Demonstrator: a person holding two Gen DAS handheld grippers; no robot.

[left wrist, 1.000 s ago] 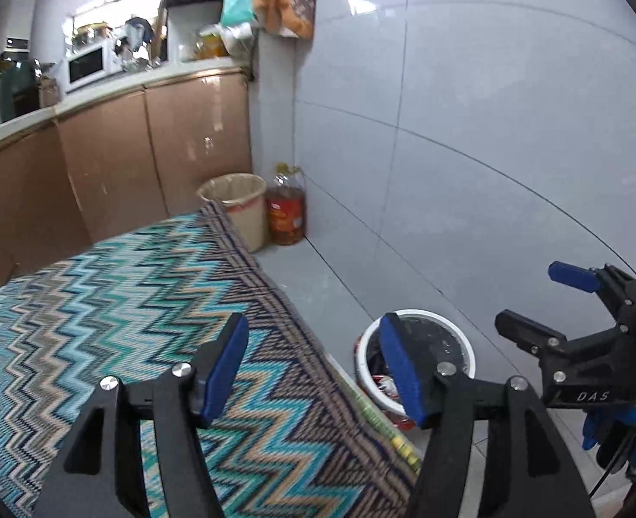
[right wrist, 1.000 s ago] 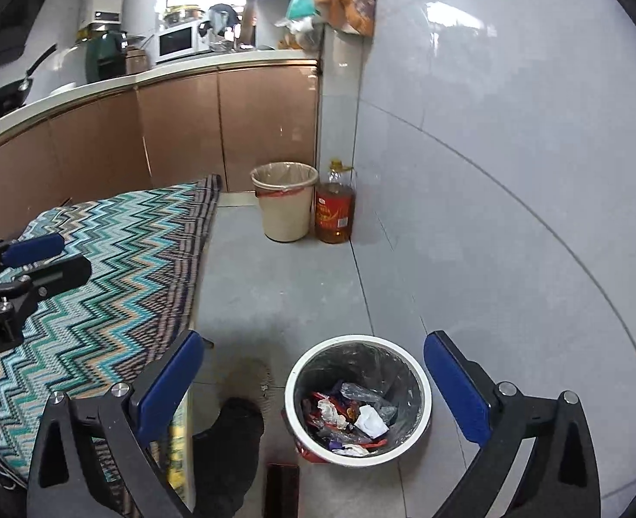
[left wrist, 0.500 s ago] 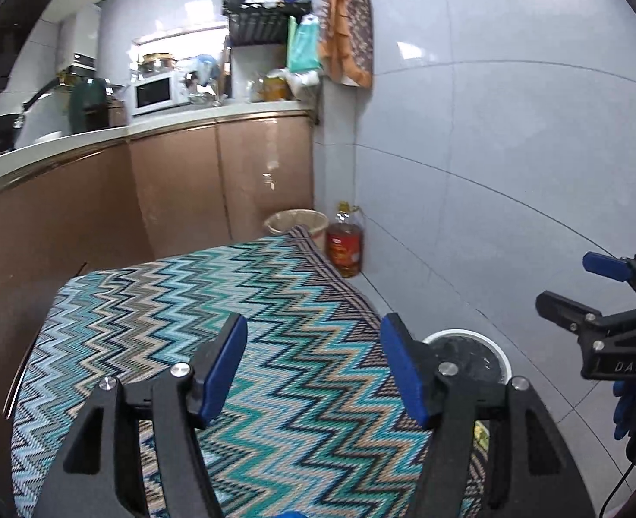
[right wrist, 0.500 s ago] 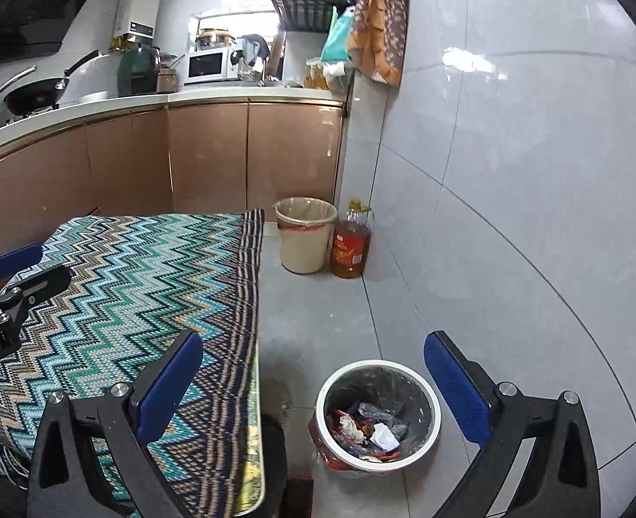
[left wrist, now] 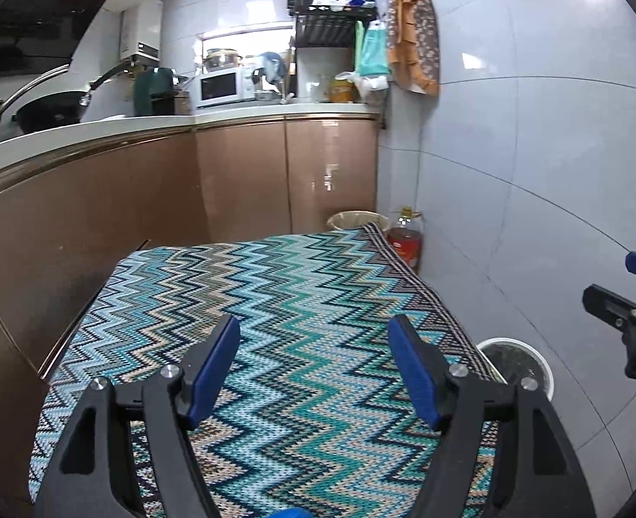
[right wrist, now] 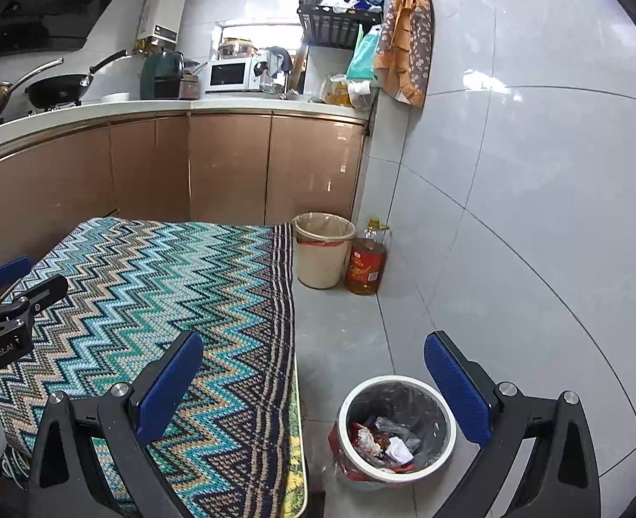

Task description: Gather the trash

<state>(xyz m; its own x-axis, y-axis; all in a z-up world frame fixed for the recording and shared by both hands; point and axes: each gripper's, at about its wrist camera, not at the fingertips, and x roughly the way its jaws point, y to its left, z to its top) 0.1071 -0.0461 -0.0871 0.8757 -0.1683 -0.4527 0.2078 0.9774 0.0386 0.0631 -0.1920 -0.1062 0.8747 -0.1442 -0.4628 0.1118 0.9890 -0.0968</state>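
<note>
The left gripper [left wrist: 313, 371] is held wide apart, its blue pads [left wrist: 214, 371] spread over the zigzag-patterned cloth [left wrist: 275, 302] on the table, and nothing is gripped or touched between them. The right gripper [right wrist: 313, 393] is spread even wider, and nothing is held there either; its left pad is seen over the cloth's dark striped edge, its right pad over the grey floor [right wrist: 344, 328]. The white-rimmed trash bin [right wrist: 395, 427] is found on the floor just beside the table's edge, low between the right gripper's fingers and nearer the right one, apart from both. Crumpled wrappers and paper scraps [right wrist: 382, 440] are seen lying inside its black liner. From the left wrist view, the same bin [left wrist: 516, 362] is glimpsed past the cloth's right edge, just beyond the right finger. Farther off, a beige bin [right wrist: 324, 250] and an oil bottle [right wrist: 366, 263] are set side by side against the cabinets [right wrist: 231, 164] and the tiled wall.
</note>
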